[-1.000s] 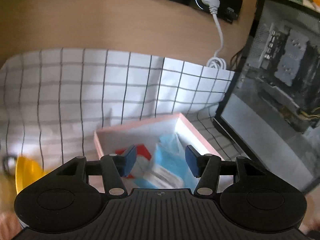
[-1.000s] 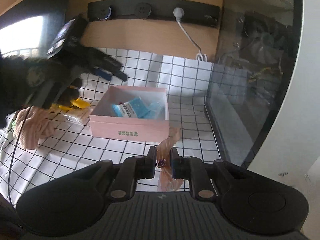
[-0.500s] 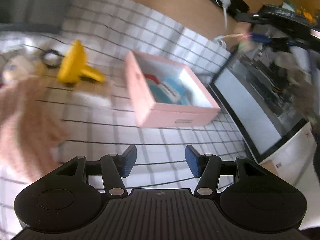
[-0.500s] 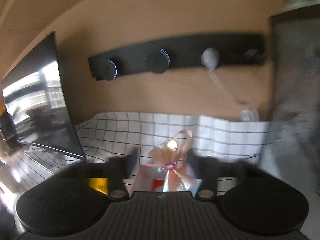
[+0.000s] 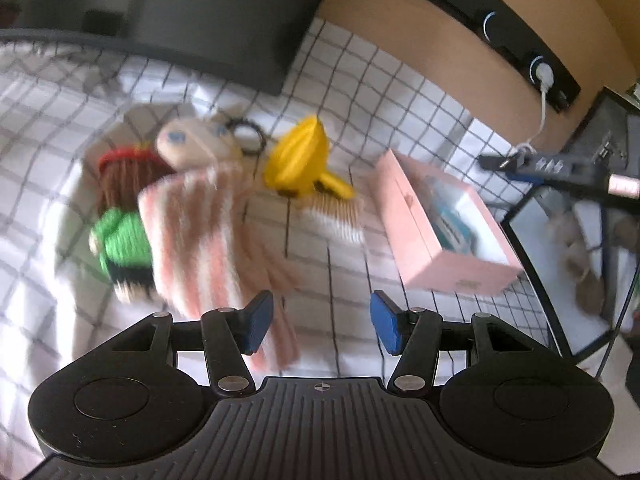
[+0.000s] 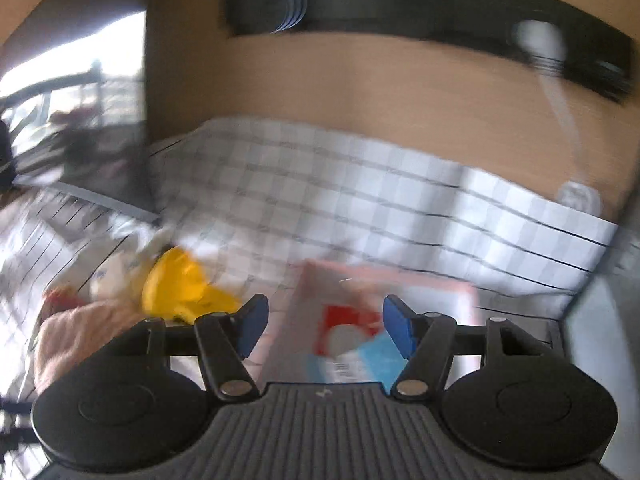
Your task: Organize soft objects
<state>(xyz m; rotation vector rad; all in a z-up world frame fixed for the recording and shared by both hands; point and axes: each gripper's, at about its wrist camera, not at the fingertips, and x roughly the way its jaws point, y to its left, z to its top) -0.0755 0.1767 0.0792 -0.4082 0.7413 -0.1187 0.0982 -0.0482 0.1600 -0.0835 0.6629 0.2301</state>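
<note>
Both your grippers are hanging apart, gripping nothing.
You're facing one pink box (image 5: pixel 444 236), one yellow funnel (image 5: pixel 298 160), one striped cloth (image 5: pixel 196 236), perhaps two dolls.
The left gripper (image 5: pixel 322 322) and right gripper (image 6: pixel 324 326) are each standing wide.

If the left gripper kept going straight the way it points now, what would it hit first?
Probably the checked cloth: nothing lies between the open fingers of the left gripper. The striped scarf sits just left of that line; blur leaves depth uncertain.

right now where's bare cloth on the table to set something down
Bare checked cloth lies between the striped pink knitted cloth and the pink cardboard box, just ahead of the open left gripper. More shows behind the box toward the wooden wall. The left is crowded: green-and-brown yarn doll, yellow plastic funnel, black hair tie.
</note>
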